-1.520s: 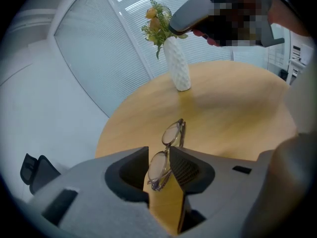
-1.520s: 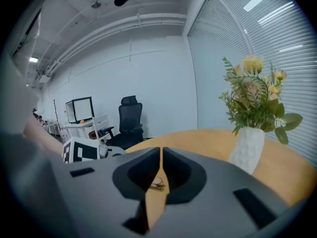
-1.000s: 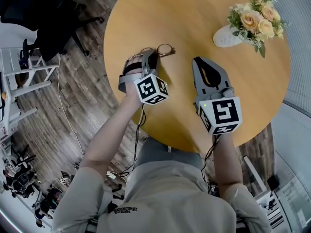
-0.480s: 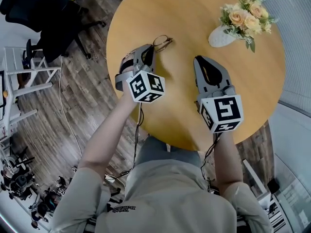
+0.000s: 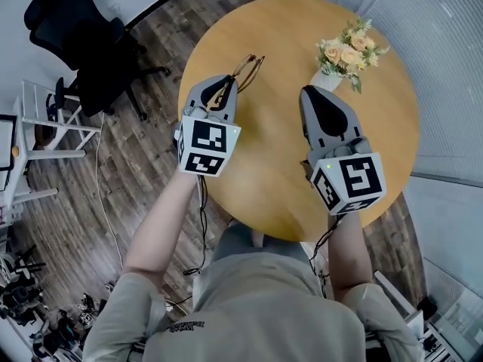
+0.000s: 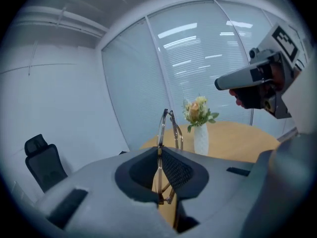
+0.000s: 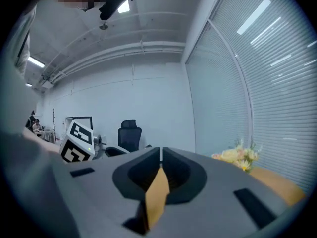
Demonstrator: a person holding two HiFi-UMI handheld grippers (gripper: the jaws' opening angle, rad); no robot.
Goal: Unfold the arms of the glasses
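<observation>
The glasses [image 5: 250, 65] have a thin brown wire frame, and their arms look folded. My left gripper [image 5: 229, 80] is shut on them and holds them in the air above the round wooden table [image 5: 302, 164]. In the left gripper view the frame [image 6: 168, 125] stands on edge between the closed jaws, its rims sticking out past the left gripper [image 6: 159, 150] tips. To the right, my right gripper [image 5: 311, 90] hangs over the table with its jaws together and nothing in them. The right gripper [image 7: 161, 151] shows only a thin slit between its tips.
A white vase of flowers [image 5: 339, 57] stands at the table's far right side, beyond the right gripper. A black office chair [image 5: 83, 29] and a white rack [image 5: 38, 119] stand on the wooden floor to the left. Blinds cover the glass wall on the right.
Both grippers rose from the tabletop. The left gripper closed on the glasses, lifted them off the table and rolled. The right gripper stayed shut and empty.
</observation>
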